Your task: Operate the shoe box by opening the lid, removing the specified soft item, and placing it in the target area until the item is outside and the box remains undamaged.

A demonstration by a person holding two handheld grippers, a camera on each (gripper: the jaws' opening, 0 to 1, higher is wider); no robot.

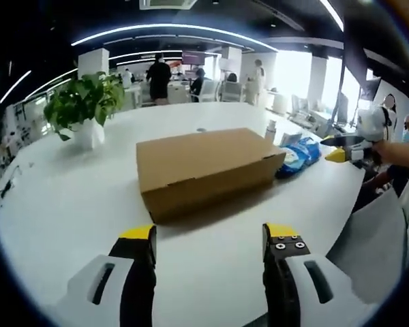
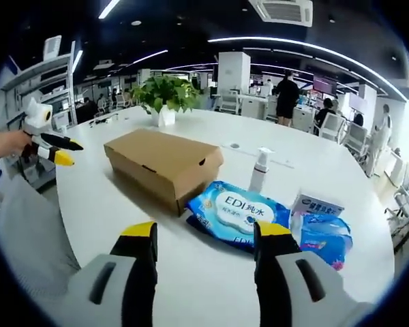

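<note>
A closed cardboard shoe box (image 1: pixel 208 170) lies lid-down-shut on a white table (image 1: pixel 61 204) in an open-plan office. In the left gripper view, going left to right, a potted plant (image 1: pixel 85 105) stands on the table's far left, well apart from the box; the box sits in the middle, straight ahead of the left gripper (image 1: pixel 209 235), whose yellow-tipped jaws stand spread apart and hold nothing; a blue pack of wet wipes (image 1: pixel 296 158) lies just beside the box's right end, with a small white spray bottle (image 1: pixel 270 131) behind it. At the right edge, the right gripper (image 1: pixel 347 146) is held above the table's rim, too small there to tell how its jaws stand.

In the right gripper view, the left gripper (image 2: pixel 58 151) shows at the far left, held in a hand (image 2: pixel 7 144) off the table's edge. The box lies left of centre, the plant behind it. The wet wipes touch or nearly touch the box's near corner, the spray bottle upright behind them, and a smaller blue packet (image 2: pixel 325 235) lies to their right. The right gripper (image 2: pixel 206 235) hangs over the table in front of the wipes, jaws parted and empty.
</note>
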